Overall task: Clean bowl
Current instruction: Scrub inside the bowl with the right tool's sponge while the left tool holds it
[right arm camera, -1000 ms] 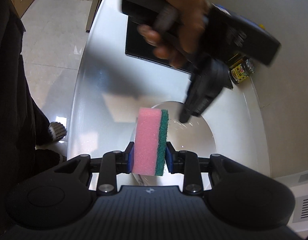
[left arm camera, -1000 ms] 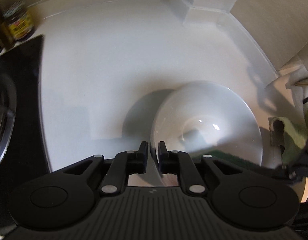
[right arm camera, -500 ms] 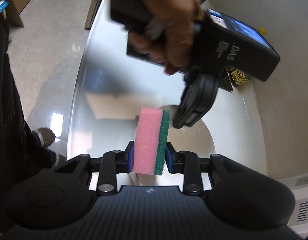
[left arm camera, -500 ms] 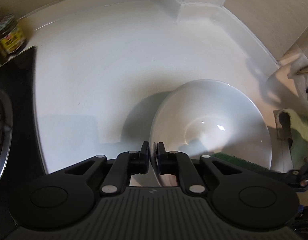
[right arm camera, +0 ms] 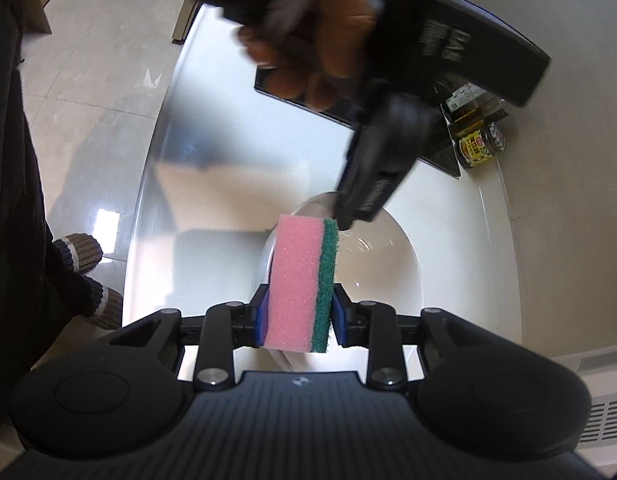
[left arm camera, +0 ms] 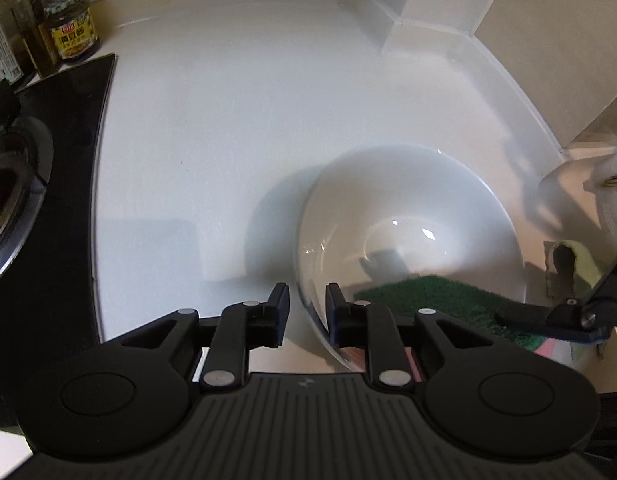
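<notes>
**Left grip on bowl rim released; sponge held ready**

Fingers of the left gripper [left arm camera: 306, 312] stand parted astride the near rim of the white bowl [left arm camera: 408, 236], their pads clear of it on both sides. Half a second ago those jaws were clamped tight on that rim; they have just been opening, with the rim between them, so the bowl now sits unrestrained on the white counter [left arm camera: 228, 120], beside the black hob [left arm camera: 60, 128].

Right gripper [right arm camera: 298, 316] is clenched on the pink-and-green sponge [right arm camera: 300, 280], poised over the bowl's near edge, green face toward the basin. Whether the sponge touches the porcelain cannot be told.

Judgement: with the bowl unheld, scrubbing risks sliding or tipping it; a fresh grip on the rim appears the likely intent.
</notes>
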A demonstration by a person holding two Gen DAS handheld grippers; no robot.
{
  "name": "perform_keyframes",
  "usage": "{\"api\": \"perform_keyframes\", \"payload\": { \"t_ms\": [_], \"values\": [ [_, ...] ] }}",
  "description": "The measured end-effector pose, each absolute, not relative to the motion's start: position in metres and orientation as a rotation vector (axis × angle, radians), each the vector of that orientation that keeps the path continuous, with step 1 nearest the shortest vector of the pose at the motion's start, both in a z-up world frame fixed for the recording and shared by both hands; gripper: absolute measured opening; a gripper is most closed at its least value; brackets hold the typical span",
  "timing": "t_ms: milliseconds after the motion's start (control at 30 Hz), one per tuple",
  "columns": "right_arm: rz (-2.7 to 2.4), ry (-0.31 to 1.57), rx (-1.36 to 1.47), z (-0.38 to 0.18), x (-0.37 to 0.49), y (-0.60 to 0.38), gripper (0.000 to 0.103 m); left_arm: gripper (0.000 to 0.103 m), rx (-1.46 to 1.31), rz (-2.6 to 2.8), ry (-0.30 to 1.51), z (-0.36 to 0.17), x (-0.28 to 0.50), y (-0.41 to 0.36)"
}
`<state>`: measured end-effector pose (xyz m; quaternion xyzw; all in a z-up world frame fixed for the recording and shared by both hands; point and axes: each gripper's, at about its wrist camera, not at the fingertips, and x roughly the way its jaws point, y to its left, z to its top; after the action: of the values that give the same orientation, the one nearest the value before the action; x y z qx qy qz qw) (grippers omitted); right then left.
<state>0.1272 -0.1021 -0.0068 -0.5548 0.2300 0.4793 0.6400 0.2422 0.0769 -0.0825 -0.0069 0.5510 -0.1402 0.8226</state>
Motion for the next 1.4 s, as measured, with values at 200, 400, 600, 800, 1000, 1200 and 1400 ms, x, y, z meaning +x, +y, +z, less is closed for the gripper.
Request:
{"api": "perform_keyframes", "payload": {
  "t_ms": [200,400,600,800,1000,1200,1400],
  "values": [
    [1.083,0.557,-1.251,-0.021,0.126,-0.079,0.027,0.011,0.066,-0.357,1.154,-0.084,0.257,0.065],
    [1.076,0.516,-1.413,-0.037,0.134,-0.074,0.027,0.008,0.094,-0.421,1.176,-0.083,0.286,0.059],
    [1.06,0.51,-1.42,-0.037,0.124,-0.067,0.027,0.013,0.025,-0.35,1.146,-0.073,0.257,0.068],
    [1.053,0.512,-1.41,-0.023,0.116,-0.066,0.027,0.014,-0.055,-0.279,1.115,-0.074,0.234,0.073],
    [1.079,0.508,-1.414,-0.028,0.117,-0.051,0.027,0.009,0.023,-0.348,1.106,-0.073,0.244,0.071],
    [1.13,0.46,-1.499,-0.036,0.111,-0.047,0.027,0.006,0.123,-0.446,1.163,-0.073,0.285,0.062],
    [1.087,0.454,-1.555,-0.043,0.12,-0.047,0.027,0.014,0.015,-0.391,1.165,-0.072,0.279,0.075]
  ]
}}
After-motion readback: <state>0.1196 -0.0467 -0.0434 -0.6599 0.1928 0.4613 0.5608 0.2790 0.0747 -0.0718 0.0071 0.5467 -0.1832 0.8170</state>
